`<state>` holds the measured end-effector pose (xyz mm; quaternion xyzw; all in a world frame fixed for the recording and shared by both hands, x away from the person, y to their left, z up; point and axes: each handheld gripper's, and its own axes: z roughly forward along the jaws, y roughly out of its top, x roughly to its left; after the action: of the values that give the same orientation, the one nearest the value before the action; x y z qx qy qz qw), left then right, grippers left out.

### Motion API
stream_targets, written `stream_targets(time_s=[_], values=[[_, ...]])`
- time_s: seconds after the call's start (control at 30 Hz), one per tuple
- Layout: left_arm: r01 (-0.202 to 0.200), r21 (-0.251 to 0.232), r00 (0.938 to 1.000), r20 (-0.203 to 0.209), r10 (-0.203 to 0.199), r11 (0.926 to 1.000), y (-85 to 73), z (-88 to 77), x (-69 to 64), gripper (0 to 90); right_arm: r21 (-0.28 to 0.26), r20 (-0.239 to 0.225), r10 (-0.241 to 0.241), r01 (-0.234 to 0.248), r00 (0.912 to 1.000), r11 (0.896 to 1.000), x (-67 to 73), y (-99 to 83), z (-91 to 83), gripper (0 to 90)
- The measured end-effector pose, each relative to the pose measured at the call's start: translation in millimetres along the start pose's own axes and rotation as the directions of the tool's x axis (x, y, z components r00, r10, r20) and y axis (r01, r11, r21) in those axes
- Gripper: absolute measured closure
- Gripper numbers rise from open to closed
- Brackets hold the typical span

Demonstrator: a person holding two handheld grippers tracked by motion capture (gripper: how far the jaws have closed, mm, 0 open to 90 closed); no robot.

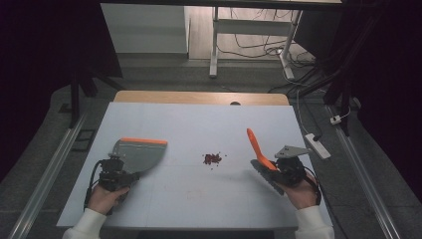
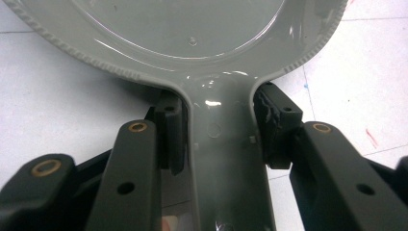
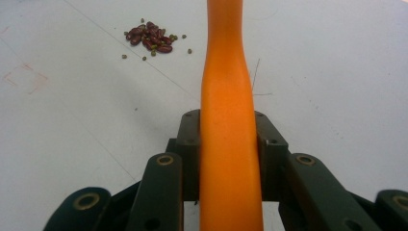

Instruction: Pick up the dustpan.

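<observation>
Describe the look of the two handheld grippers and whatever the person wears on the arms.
Both the left gripper and the right gripper are black, with linked black jaws carrying brass-coloured rivets. A dark cable trails from each. The right one carries a grey three-cornered plate on top. White sleeves cover both forearms.

Dustpan (image 2: 192,29) pan cut off at top, orange brush handle (image 3: 226,120) likewise, bristles hidden
</observation>
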<state>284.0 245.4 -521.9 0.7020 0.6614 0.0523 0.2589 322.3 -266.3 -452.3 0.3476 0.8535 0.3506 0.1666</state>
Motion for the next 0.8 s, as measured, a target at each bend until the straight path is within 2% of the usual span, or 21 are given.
stream_targets(time_s=[0.2, 0.37, 0.5, 0.8], values=[[0.002, -0.007, 1.0000, 0.002, -0.002, 1.0000, -1.1, -0.4, 2.0, 60.5, 0.008, -0.001, -0.004, 0.004, 1.0000, 1.000, 0.5, -0.6, 2.3, 69.7], [0.009, -0.020, 0.9997, 0.023, -0.009, 0.9997, -2.3, -2.1, 5.4, 61.3, 0.004, 0.000, 0.000, 0.000, 1.0000, 1.000, 0.6, -0.4, 1.8, 69.7], [-0.002, -0.020, 0.9997, 0.024, 0.002, 0.9998, -2.9, -3.1, 7.3, 61.4, 0.005, 0.004, -0.001, 0.001, 1.0000, 1.000, -0.9, -0.7, 1.8, 69.7], [-0.016, -0.053, 0.9995, 0.027, 0.018, 0.9985, -2.8, -6.8, 9.9, 61.4, -0.001, 0.003, 0.000, 0.000, 1.0000, 1.000, 0.1, 0.2, 1.4, 69.8]])
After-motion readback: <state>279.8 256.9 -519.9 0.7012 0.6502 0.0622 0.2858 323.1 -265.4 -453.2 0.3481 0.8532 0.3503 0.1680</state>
